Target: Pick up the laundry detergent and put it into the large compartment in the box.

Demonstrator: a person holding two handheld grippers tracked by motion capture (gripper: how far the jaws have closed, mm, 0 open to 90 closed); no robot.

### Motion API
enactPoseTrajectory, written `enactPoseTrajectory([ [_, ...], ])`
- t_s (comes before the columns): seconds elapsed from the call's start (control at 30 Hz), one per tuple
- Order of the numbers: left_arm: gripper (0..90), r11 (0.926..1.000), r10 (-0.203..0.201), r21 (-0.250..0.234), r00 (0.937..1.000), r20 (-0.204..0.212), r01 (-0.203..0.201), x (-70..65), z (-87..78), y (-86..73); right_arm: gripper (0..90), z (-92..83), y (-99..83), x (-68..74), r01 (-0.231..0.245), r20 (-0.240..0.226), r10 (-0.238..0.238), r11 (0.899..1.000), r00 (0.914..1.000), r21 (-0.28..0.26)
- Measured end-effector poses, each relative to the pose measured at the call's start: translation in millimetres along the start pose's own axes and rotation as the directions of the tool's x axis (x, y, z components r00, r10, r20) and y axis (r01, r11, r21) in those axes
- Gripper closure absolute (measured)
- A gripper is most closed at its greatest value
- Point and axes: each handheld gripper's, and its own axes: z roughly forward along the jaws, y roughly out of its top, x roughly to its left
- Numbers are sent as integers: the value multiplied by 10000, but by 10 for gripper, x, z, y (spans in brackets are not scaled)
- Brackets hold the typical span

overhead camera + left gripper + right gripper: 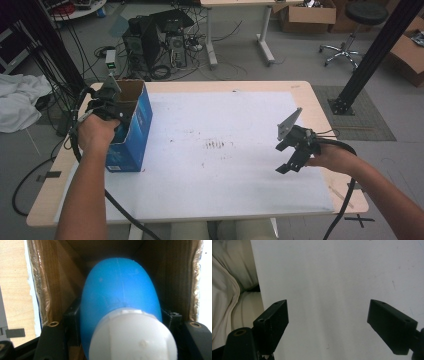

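High view: left gripper [111,102] dips into open top of blue cardboard box [134,131] at table's [310,95] left edge; print on box too small to read. Right gripper [290,156] hovers over white sheet [225,165].

Left gripper view: jaws clamp smooth blue egg-shaped bottle [120,297] with white ribbed cap [132,337], inside brown box walls.

Right gripper view: jaws wide apart, nothing between, above matte white sheet.
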Motion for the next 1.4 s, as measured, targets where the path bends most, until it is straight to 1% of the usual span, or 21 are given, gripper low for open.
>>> enactPoseTrajectory([
  [0.07, 323, 9999, -157, -72, 9999, 40, 157, 14, -22, 0, 172, -4, -2, 0, 10, 1, -10, 10000, 10000, 2],
  [0.13, 307, 9997, -197, -135, 9998, 68, 197, 25, -55, 3, 172, -10, -2, 4, -7, 24, 7, 10000, 10000, 0],
  [0.47, 301, 9996, -94, -272, 9999, 96, 97, 3, -182, 19, 172, -15, 13, 21, 50, 33, -50, 10000, 10000, -35],
  [0.67, 283, 9992, -122, -376, 9999, 11, 122, -3, -246, 27, 172, -35, 14, 29, 53, 71, -53, 10000, 10000, -58],
  [0.83, 286, 9990, 3, -453, 10000, 28, -2, -16, -346, 51, 172, -41, 5, 33, 49, 93, -48, 10000, 9999, -77],
  [1.0, 285, 9973, 351, -636, 9993, -92, -356, -58, -525, 100, 172, -51, 1, 34, 47, 102, -46, 9999, 9999, -93],
  [1.1, 286, 9944, 657, -831, 9978, -1, -655, -124, -633, 119, 172, -56, -2, 34, 24, 115, -23, 10000, 9999, -93],
  [1.27, 280, 9871, 1291, -968, 9915, 133, -1272, -294, -740, 130, 172, -51, -4, 35, 53, 125, -52, 10000, 9999, -84],
  [1.4, 253, 9830, 1527, -1080, 9878, 305, -1486, -396, -797, 142, 172, -59, 3, 47, 36, 146, -35, 10000, 9999, -78],
])
